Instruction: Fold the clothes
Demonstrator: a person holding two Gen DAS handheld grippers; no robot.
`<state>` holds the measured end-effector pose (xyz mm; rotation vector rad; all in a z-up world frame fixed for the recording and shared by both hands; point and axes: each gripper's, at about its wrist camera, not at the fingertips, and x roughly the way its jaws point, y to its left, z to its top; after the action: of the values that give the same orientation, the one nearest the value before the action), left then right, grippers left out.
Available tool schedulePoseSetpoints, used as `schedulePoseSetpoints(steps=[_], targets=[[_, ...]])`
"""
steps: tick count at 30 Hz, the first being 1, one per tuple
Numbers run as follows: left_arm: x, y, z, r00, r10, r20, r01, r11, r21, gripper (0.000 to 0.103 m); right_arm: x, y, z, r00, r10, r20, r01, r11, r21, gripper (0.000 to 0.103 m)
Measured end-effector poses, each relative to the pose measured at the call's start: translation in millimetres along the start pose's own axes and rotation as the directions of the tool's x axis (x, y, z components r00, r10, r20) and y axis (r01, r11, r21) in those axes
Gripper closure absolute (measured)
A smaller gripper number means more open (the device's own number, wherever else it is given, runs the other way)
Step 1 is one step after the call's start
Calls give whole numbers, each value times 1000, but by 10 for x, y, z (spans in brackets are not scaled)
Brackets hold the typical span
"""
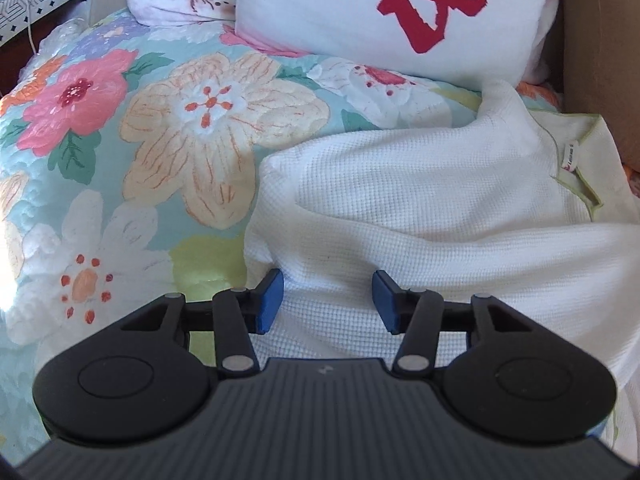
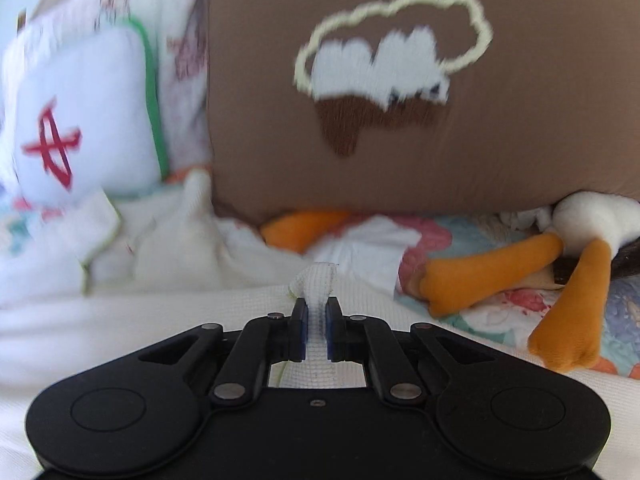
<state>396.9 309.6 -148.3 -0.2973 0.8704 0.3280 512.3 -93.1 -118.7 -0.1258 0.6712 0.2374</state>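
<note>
A white waffle-knit garment (image 1: pixel 420 184) lies rumpled on a bed, and its green-trimmed collar with a label (image 1: pixel 576 168) sits at the right. My left gripper (image 1: pixel 328 300) is low over the garment's near left edge. Its blue pads (image 1: pixel 272 300) stand apart, with flat fabric between them that is not pinched. In the right wrist view the same garment (image 2: pixel 160 320) spreads across the foreground. My right gripper (image 2: pixel 316 320) is shut on a narrow raised fold of this cloth (image 2: pixel 318 284), which sticks up past the fingertips.
A floral quilt (image 1: pixel 160 140) covers the bed to the left of the garment. A white pillow with a red mark (image 1: pixel 380 12) and a brown cushion (image 2: pixel 380 120) stand at the back. A plush toy with orange feet (image 2: pixel 568 280) lies at the right.
</note>
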Motion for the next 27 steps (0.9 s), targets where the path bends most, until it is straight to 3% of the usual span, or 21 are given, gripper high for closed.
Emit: schedulePoseSetpoints(steps=[2, 5, 8, 11, 12, 15, 17, 21, 24, 27], targets=[[-1, 35, 1, 999, 30, 22, -30, 999, -18, 60, 129, 6, -89, 999, -19, -50, 19, 1000, -12, 85], [-31, 68, 22, 999, 32, 12, -32, 999, -25, 64, 85, -26, -124, 997, -53, -62, 53, 999, 0, 67], [-222, -155, 30, 997, 74, -38, -70, 992, 107, 47, -300, -92, -129, 996, -65, -67, 71, 993, 98, 60], [-535, -508, -90, 995, 99, 3, -96, 960, 264, 36, -747, -175, -219, 998, 5, -57, 6, 981, 194, 52], [-641, -601, -142, 998, 69, 4, -67, 956, 285, 32, -887, -210, -250, 997, 32, -68, -16, 976, 217, 52], [-961, -883, -297, 1000, -21, 3, 19, 938, 347, 32, -1365, -369, -328, 989, 107, -103, -70, 947, 314, 52], [-1160, -1038, -445, 997, -76, -11, 75, 927, 367, 31, -1783, -505, -381, 985, 151, -79, -108, 910, 400, 52], [-1552, -1331, -753, 987, -156, -30, 154, 899, 409, 31, -2429, -782, -445, 977, 206, -55, -159, 876, 455, 52], [-1837, -1565, -911, 973, -227, -36, 221, 884, 412, 31, -2721, -1019, -510, 969, 237, -77, -171, 859, 483, 46], [-2061, -1876, -1064, 953, -301, -37, 289, 864, 411, 31, -2876, -1274, -638, 968, 225, -108, -123, 808, 576, 44]])
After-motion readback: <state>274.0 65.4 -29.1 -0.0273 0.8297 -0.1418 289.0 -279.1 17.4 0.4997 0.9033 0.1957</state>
